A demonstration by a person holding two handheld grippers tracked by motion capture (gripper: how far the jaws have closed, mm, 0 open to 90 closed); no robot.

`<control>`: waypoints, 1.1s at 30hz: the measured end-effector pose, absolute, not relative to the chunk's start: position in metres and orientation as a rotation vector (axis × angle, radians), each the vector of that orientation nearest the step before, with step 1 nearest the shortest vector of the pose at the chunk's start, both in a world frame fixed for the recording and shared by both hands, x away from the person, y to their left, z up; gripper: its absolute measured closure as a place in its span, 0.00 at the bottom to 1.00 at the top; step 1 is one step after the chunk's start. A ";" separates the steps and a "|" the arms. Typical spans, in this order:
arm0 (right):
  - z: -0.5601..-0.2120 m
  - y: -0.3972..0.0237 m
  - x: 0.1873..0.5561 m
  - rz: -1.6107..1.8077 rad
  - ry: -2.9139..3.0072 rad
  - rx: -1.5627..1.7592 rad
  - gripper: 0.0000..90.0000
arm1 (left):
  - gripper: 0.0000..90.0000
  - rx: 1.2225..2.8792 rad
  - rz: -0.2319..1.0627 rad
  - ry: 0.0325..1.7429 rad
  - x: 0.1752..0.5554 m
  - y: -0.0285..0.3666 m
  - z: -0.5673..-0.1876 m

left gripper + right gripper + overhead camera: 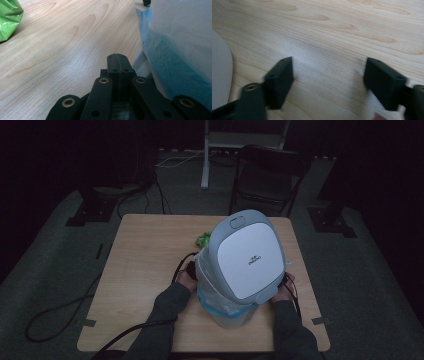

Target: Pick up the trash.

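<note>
A small grey-and-white lidded bin [239, 270] stands near the front middle of the wooden table [145, 250], its lid [250, 256] raised. A blue liner bag [220, 304] hangs over its rim. My left gripper [190, 268] rests against the bin's left side; in the left gripper view its jaws [117, 58] are shut with nothing between them, beside the blue liner [172, 65]. My right gripper [288, 281] sits at the bin's right side. In the right gripper view it [328, 77] is open over bare wood, the bin's grey wall [220, 75] at its left.
A crumpled green bag [202, 239] lies on the table behind the bin; it also shows as green plastic [8, 20] at the far left. A dark folding chair [267, 175] stands beyond the table. Cables [60, 315] trail on the floor at the left.
</note>
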State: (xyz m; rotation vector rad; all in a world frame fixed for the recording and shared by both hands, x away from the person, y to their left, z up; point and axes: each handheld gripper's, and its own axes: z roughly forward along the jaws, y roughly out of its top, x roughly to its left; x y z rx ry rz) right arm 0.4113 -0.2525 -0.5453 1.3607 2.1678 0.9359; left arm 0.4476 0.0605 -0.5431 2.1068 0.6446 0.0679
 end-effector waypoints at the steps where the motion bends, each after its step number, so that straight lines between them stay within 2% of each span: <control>1: -0.542 -0.253 0.415 0.941 2.170 1.368 0.37 | 1.00 2.107 0.068 0.645 0.448 0.061 -0.543; 17: -0.506 -0.245 0.451 1.153 2.236 1.214 0.41 | 1.00 2.102 0.091 0.649 0.445 0.059 -0.543; 33: -0.482 -0.210 0.496 1.291 2.290 1.136 0.41 | 1.00 2.119 0.113 0.635 0.444 0.059 -0.542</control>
